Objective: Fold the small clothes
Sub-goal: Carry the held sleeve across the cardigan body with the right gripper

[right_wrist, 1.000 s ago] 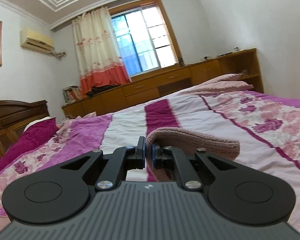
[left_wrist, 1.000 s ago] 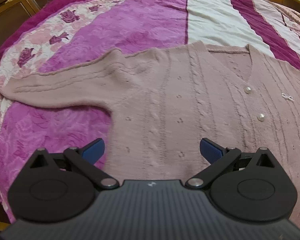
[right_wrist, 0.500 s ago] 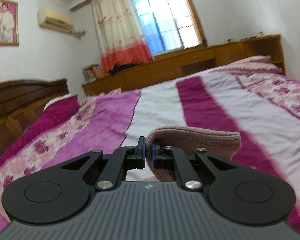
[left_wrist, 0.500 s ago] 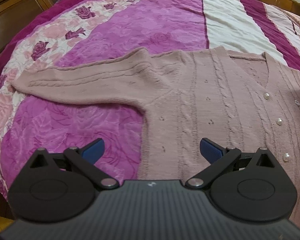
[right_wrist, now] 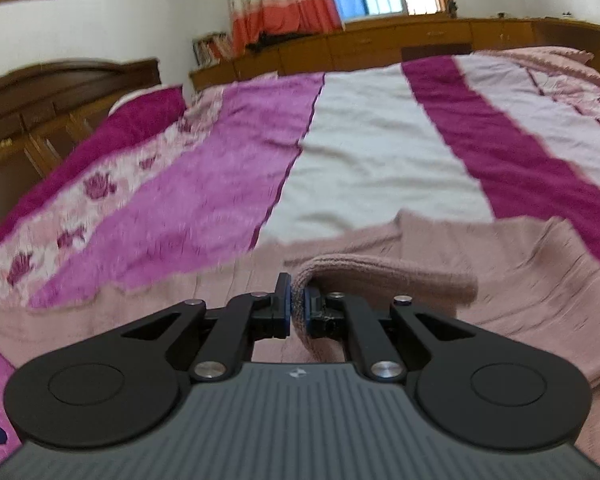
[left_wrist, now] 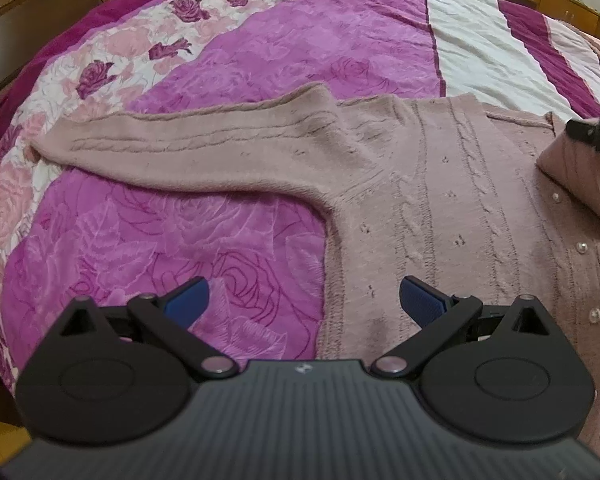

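Observation:
A dusty-pink knit cardigan point(left_wrist: 452, 216) with pearl buttons lies flat on the bed. Its left sleeve point(left_wrist: 188, 148) stretches out to the left. My left gripper point(left_wrist: 304, 300) is open and empty, low over the cardigan's left side edge. My right gripper point(right_wrist: 296, 308) is shut on the cuff of the right sleeve point(right_wrist: 380, 276) and holds it folded over the cardigan's body point(right_wrist: 540, 280). That sleeve and the right gripper's tip show at the right edge of the left wrist view point(left_wrist: 580, 172).
The bed is covered by a purple, white and magenta floral bedspread point(left_wrist: 260, 48). A dark wooden headboard point(right_wrist: 60, 96) stands at the left and low wooden cabinets point(right_wrist: 420, 44) under a curtained window at the far side.
My right gripper has carried the sleeve cuff down and inward over the cardigan's body. My left gripper has shifted left, from over the cardigan's front to its left side edge.

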